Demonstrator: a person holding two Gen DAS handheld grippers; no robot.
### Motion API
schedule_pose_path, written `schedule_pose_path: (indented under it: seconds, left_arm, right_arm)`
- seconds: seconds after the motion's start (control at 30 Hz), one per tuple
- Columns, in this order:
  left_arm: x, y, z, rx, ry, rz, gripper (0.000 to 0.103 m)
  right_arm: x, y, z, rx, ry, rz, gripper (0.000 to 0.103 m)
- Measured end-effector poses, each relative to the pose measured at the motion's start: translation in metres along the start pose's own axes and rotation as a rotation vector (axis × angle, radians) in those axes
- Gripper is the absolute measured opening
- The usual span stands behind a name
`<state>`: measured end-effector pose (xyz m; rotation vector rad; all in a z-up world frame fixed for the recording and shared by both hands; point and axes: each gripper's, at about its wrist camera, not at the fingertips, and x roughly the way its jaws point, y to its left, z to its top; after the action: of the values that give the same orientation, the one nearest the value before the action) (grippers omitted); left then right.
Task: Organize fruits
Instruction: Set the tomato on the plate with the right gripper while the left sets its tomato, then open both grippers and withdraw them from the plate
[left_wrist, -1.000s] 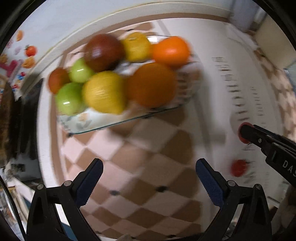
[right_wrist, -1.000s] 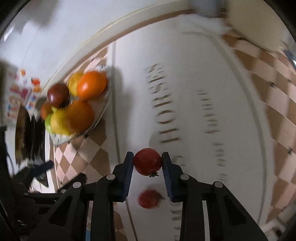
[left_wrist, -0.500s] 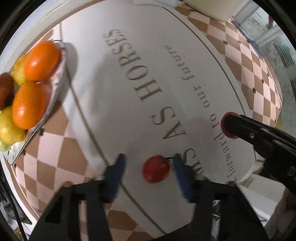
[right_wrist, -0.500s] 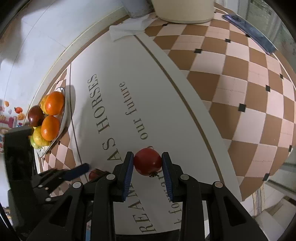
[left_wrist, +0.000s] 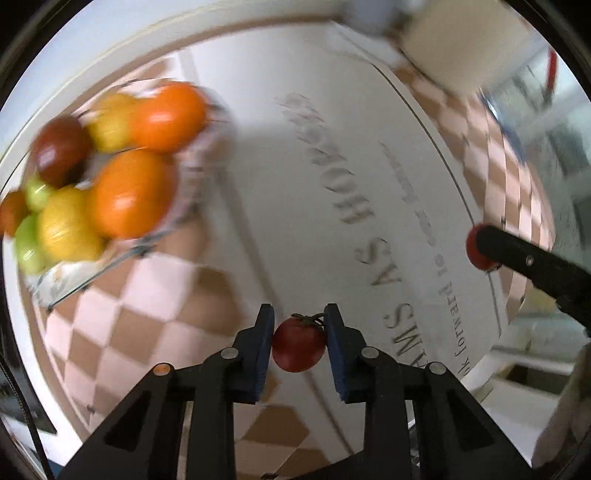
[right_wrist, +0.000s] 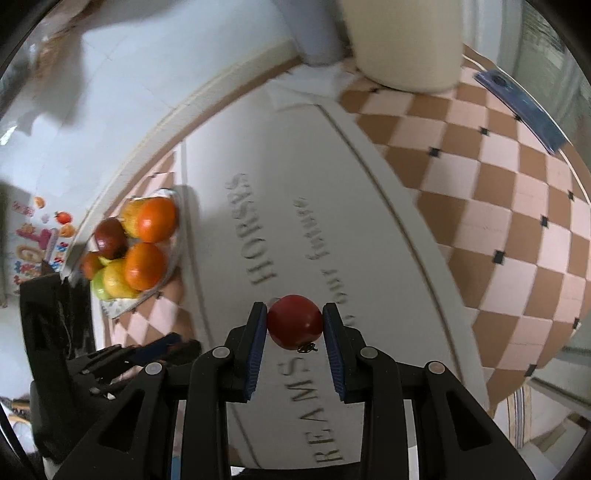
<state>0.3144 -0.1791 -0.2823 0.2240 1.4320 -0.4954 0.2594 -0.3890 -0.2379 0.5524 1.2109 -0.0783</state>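
My left gripper (left_wrist: 299, 332) is shut on a small red tomato (left_wrist: 298, 345) with a green stem, held above the tablecloth. My right gripper (right_wrist: 294, 325) is shut on a second red tomato (right_wrist: 294, 325); it also shows at the right of the left wrist view (left_wrist: 476, 249). A glass plate (left_wrist: 207, 173) at the left holds oranges (left_wrist: 127, 192), yellow fruit, green apples and a dark red apple (left_wrist: 59, 149). The plate shows in the right wrist view too (right_wrist: 175, 251), left of my right gripper.
The table has a white runner with grey lettering (right_wrist: 258, 240) over a brown and pink checked cloth (right_wrist: 498, 206). A cream round container (right_wrist: 402, 40) stands at the far edge. A blue flat object (right_wrist: 517, 107) lies at the far right.
My left gripper has closed on the tomato that lay on the runner and lifted it, turning toward the fruit plate. My right gripper still holds its tomato.
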Motion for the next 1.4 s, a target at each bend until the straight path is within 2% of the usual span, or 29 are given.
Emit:
schedule_pose_path:
  seconds: [0.2, 0.33, 0.53, 0.7, 0.9, 0.97, 1.07, 1.23, 1.27, 1.33, 1.4]
  left_arm:
    - [-0.052, 0.09, -0.011, -0.25, -0.079, -0.04, 0.025]
    - [-0.074, 0.137, -0.02, -0.411, -0.118, -0.061, 0.025]
    - [-0.067, 0.207, -0.018, -0.587, -0.116, -0.086, 0.025]
    - [-0.049, 0.255, -0.012, -0.691, -0.082, -0.133, 0.025]
    - [-0.034, 0.27, -0.004, -0.7, -0.052, -0.141, 0.026]
    - [-0.032, 0.271, -0.001, -0.693, -0.05, -0.167, 0.028]
    - [-0.033, 0.271, 0.005, -0.682, -0.037, -0.165, 0.029]
    - [-0.037, 0.266, 0.007, -0.647, -0.019, -0.121, 0.03]
    - [-0.039, 0.264, 0.005, -0.64, -0.024, -0.111, 0.03]
    - [-0.046, 0.259, 0.0, -0.618, -0.035, -0.082, 0.034]
    - [-0.054, 0.251, -0.004, -0.584, -0.057, -0.039, 0.054]
  right_arm:
    - [0.027, 0.063, 0.001, -0.096, 0.061, 0.114, 0.033]
    - [0.062, 0.132, 0.0, -0.18, 0.118, 0.24, 0.033]
    - [0.117, 0.217, -0.007, -0.282, 0.176, 0.329, 0.033]
    - [0.152, 0.253, -0.015, -0.328, 0.179, 0.305, 0.033]
    - [0.166, 0.267, -0.016, -0.367, 0.158, 0.264, 0.034]
    - [0.168, 0.271, -0.016, -0.371, 0.156, 0.255, 0.034]
    - [0.167, 0.268, -0.014, -0.346, 0.175, 0.247, 0.039]
    - [0.148, 0.258, -0.017, -0.344, 0.162, 0.203, 0.066]
    - [0.14, 0.254, -0.017, -0.345, 0.155, 0.188, 0.068]
    - [0.128, 0.246, -0.016, -0.353, 0.137, 0.144, 0.079]
    - [0.11, 0.235, -0.013, -0.378, 0.09, 0.058, 0.088]
